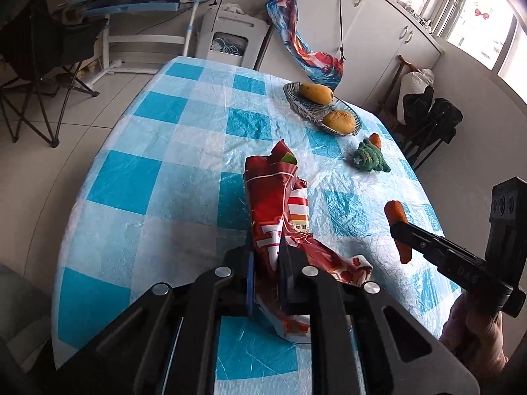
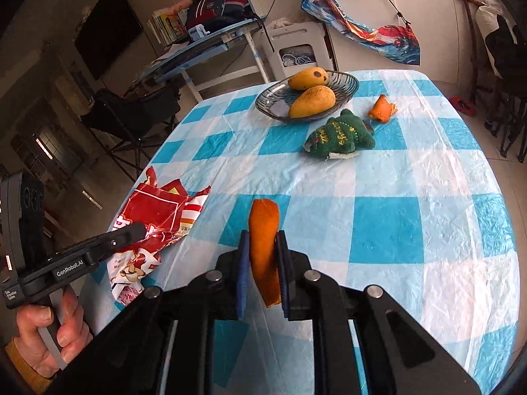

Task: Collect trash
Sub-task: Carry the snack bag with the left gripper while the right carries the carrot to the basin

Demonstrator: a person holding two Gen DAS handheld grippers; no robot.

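Both tools are loaded: the left gripper (image 1: 265, 260) is clamped on a crumpled red snack wrapper (image 1: 280, 204), which sticks up between its jaws above the table (image 1: 184, 138), and the right gripper (image 2: 262, 256) is closed on a strip of orange peel (image 2: 263, 230), held upright and clear of the checked cloth. The step in hand looks like carrying these two pieces off to wherever the trash goes, and no bin shows in either view, so where that is cannot be told. To do it well, keep both squeezes steady while moving; the wrapper is light and springy and seems caught near its middle, so a loose end could drag or snag on the plastic cloth (lifting it higher before swinging sideways would likely help). The peel is thin and curved and might slip if the grip eases. One more scrap of peel (image 2: 382, 107) lies on the table just beyond a green knitted toy (image 2: 339, 138), near the far edge, probably the next pickup. The only container in sight is an oval dish (image 2: 273, 105), holding two yellow mangoes (image 2: 311, 102) side by side, which look like food to leave alone, not trash.
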